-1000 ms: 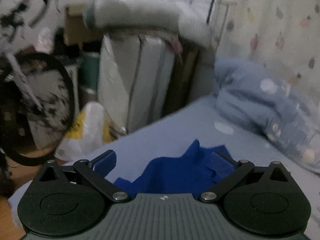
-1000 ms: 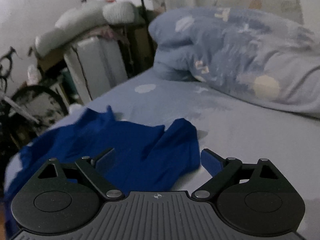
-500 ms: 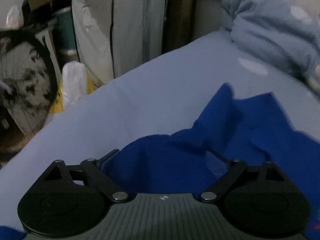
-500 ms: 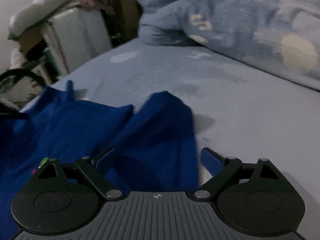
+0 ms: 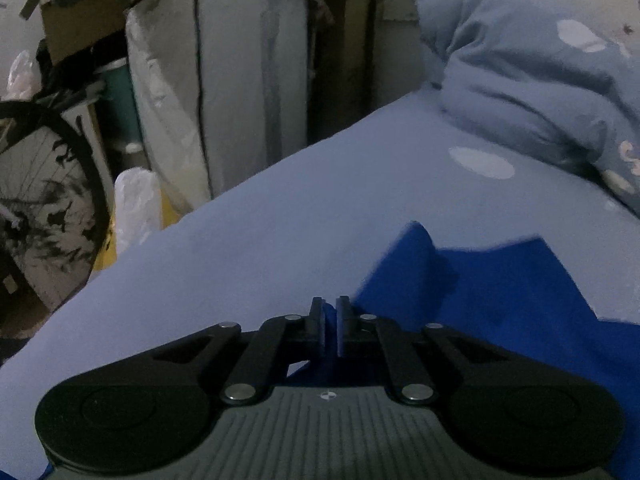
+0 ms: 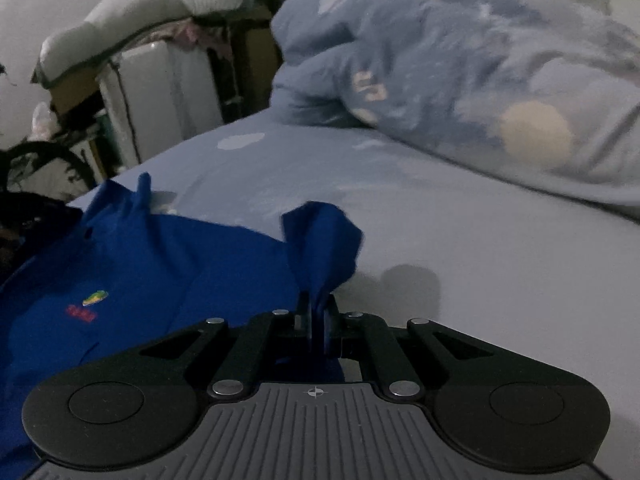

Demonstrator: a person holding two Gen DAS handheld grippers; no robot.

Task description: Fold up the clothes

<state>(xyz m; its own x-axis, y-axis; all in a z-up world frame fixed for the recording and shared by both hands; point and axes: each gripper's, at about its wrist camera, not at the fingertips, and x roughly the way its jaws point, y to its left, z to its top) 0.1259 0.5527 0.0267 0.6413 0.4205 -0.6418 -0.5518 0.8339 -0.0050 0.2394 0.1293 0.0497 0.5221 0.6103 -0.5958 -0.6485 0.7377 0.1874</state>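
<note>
right gripper [image 6: 317,314] pinching blue shirt [image 6: 160,264] sleeve, bunched upright | left gripper [image 5: 330,312] clamped on shirt edge | spread over pale-blue bed sheet [image 6: 460,240] | quilt [image 6: 460,64] behind

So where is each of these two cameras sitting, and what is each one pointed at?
Left wrist view: rides on the left gripper, looking along its fingers, shut on the blue shirt, toward stacked clutter beside the bed.
Right wrist view: rides on the right gripper, shut on the shirt's sleeve, facing the rumpled duvet.
Both show shirt, bed and duvet; no hands.
</note>
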